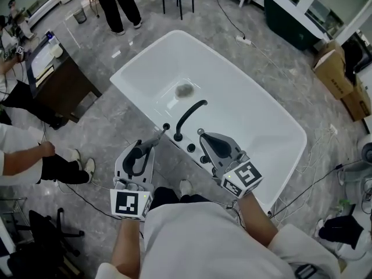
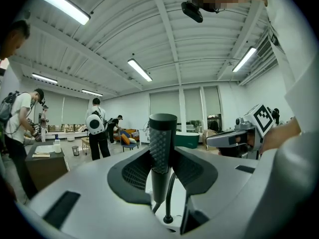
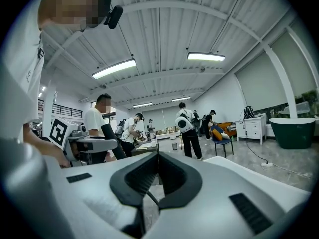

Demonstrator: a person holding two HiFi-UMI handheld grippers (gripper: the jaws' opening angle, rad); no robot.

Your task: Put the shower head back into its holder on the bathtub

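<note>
Not seated yet: shower head clamped in left claw, just outside the near rim of the bathtub, its tip right by the leftmost of the black rim fittings, contact unclear. Right claw pinched together on nothing, near the spout; probably left to do: line up with the holder (can't tell which fitting), drop in, let go. Count: one bathtub, one shower head, one spout, about four rim fittings, two claws.
</note>
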